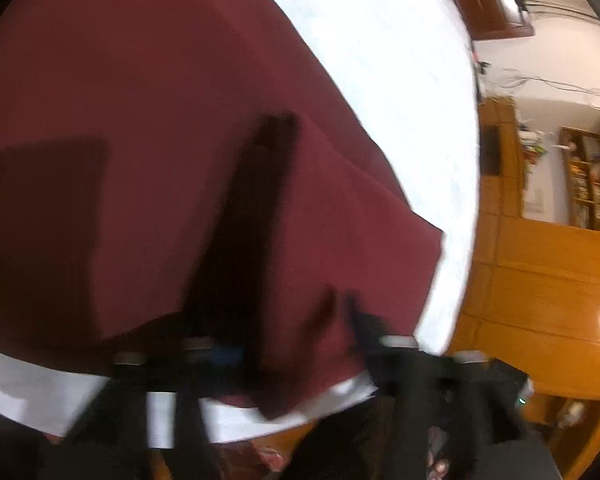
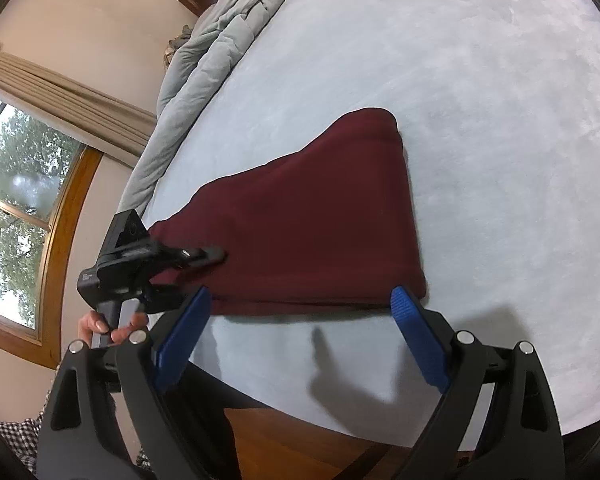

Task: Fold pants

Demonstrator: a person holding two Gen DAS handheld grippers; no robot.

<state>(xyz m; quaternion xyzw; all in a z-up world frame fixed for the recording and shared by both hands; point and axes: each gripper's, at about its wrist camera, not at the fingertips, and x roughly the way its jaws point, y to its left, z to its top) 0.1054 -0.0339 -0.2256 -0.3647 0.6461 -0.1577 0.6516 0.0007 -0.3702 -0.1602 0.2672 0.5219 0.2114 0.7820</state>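
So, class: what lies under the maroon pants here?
The pants rest on the bed's pale blue sheet, visible all around them. The sheet directly beneath, and any inner fold layers, are covered by the cloth.

A pale blue-white fitted sheet [image 2: 480,100] covers the bed from edge to edge. Along its far side lies a crumpled grey quilted comforter [image 2: 216,52], bunched in long folds against the cream wall [image 2: 100,20]. A wooden-framed window [image 2: 24,208] shows green trees outside, with a beige pleated curtain [image 2: 64,96] gathered above it. Orange-brown wooden floorboards [image 1: 540,280] run beside the bed, catching a bright spot of reflected light. Further off stands a wooden bookshelf [image 1: 588,176] with blurred, crowded contents. Thin cables [image 1: 548,84] trail across the white wall there.
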